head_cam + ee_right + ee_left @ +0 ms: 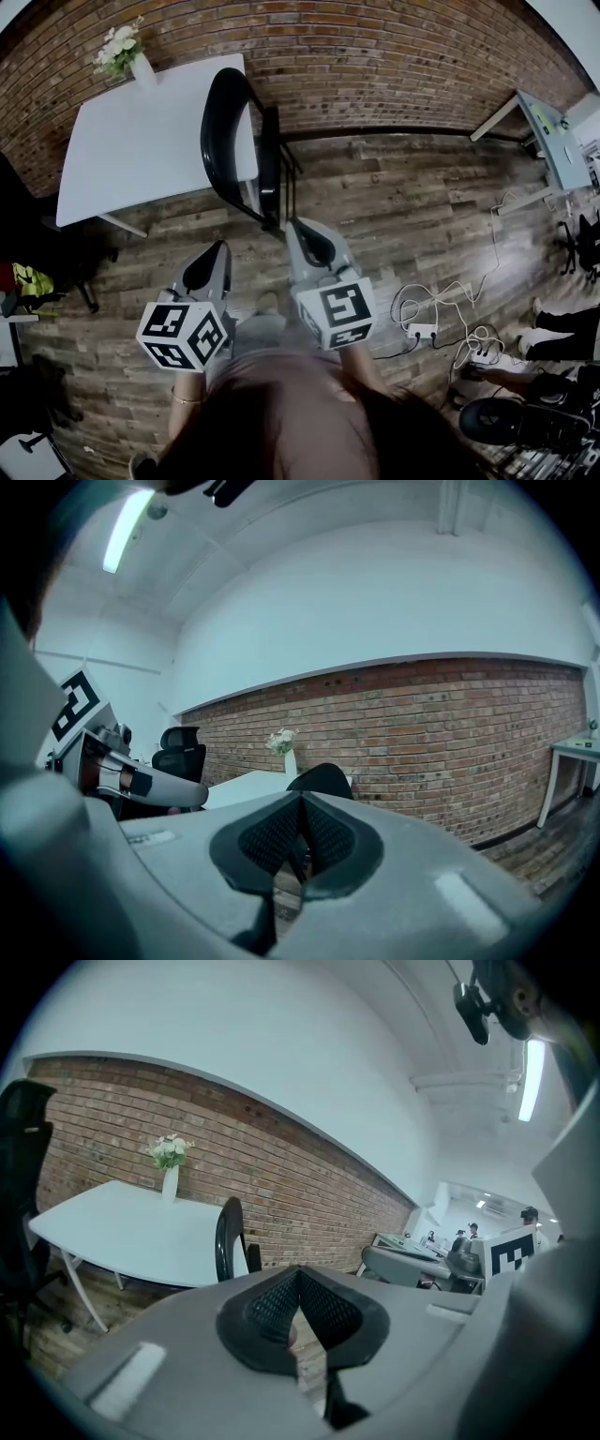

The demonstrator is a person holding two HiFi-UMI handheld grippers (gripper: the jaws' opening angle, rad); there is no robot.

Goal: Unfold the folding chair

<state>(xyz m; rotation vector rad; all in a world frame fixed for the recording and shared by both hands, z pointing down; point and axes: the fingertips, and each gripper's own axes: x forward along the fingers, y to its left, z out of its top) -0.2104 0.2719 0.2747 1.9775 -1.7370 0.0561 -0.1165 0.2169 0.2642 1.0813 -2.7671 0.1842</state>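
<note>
The folding chair [232, 141] is standing upright just ahead of the left tool [221, 248] and right tool [293, 227], blocking the straight path. The white tabletop [122, 155] is crowding its left side. Bare wooden floor [403, 206] is lying open on its right, up to the brick wall [394, 56]. Cables [450, 305] are cluttering the floor at lower right.

Black plastic folding chair [217, 131] with a slight sheen; smooth white counter [131, 150] at left; rough red-brick wall [394, 66] beyond; dull, weathered wood-plank floor [403, 216].
</note>
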